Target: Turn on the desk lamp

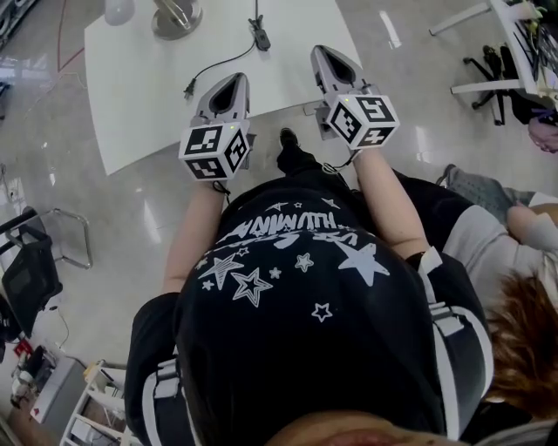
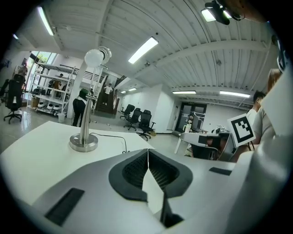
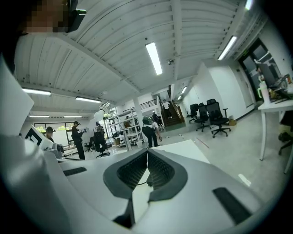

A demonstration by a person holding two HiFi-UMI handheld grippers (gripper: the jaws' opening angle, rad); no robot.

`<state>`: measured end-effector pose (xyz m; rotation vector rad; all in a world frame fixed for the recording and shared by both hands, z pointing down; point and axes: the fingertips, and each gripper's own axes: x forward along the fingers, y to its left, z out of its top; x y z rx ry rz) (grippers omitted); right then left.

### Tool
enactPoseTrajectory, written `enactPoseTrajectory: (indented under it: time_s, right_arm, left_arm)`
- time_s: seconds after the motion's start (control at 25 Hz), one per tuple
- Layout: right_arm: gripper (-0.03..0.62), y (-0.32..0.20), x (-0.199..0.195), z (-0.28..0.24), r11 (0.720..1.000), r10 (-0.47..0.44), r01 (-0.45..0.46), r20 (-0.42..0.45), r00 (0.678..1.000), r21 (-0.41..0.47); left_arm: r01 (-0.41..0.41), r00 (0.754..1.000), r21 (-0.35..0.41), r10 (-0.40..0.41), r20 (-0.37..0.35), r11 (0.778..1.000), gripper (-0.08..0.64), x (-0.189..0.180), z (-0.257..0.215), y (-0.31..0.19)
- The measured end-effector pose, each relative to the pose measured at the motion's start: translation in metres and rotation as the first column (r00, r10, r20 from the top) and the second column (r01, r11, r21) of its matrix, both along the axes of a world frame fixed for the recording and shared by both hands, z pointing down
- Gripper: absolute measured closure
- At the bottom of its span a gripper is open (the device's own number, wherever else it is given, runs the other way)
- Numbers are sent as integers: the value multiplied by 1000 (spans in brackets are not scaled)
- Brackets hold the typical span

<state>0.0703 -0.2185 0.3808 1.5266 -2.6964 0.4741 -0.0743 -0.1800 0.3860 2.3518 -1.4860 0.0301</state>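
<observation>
The desk lamp stands at the far left of the white table (image 1: 288, 83), with its round metal base (image 1: 177, 19) and white bulb head (image 1: 119, 10). A black cable with an inline switch (image 1: 259, 33) runs across the table to a plug (image 1: 187, 90). My left gripper (image 1: 234, 80) hovers over the table's near edge, shut and empty. In the left gripper view the lamp base (image 2: 84, 142) and bulb (image 2: 94, 57) stand ahead to the left of the left gripper (image 2: 148, 151). My right gripper (image 1: 325, 52) is over the table's right part, with the right gripper (image 3: 147, 151) shut on nothing.
A second person (image 1: 514, 261) sits close at my right. Another white desk and an office chair (image 1: 493, 65) stand at the far right. A black chair (image 1: 30, 261) and a low shelf (image 1: 87, 405) are on the floor at my left.
</observation>
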Motion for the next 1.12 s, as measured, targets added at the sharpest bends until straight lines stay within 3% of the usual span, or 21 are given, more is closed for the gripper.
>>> enactPoseTrajectory:
  time_s: [0.56, 0.76, 1.12]
  right_arm:
    - [586, -54, 19, 17, 998, -40, 40, -3, 999, -38]
    - [586, -77, 23, 26, 996, -59, 59, -3, 998, -62]
    - [586, -111, 27, 41, 991, -98, 98, 9, 995, -87]
  left_arm:
    - [-17, 998, -95, 23, 61, 995, 546, 42, 43, -54]
    - [18, 995, -140, -3, 104, 990, 543, 48, 62, -75]
    - [57, 985, -211, -21, 171, 976, 382, 59, 98, -105]
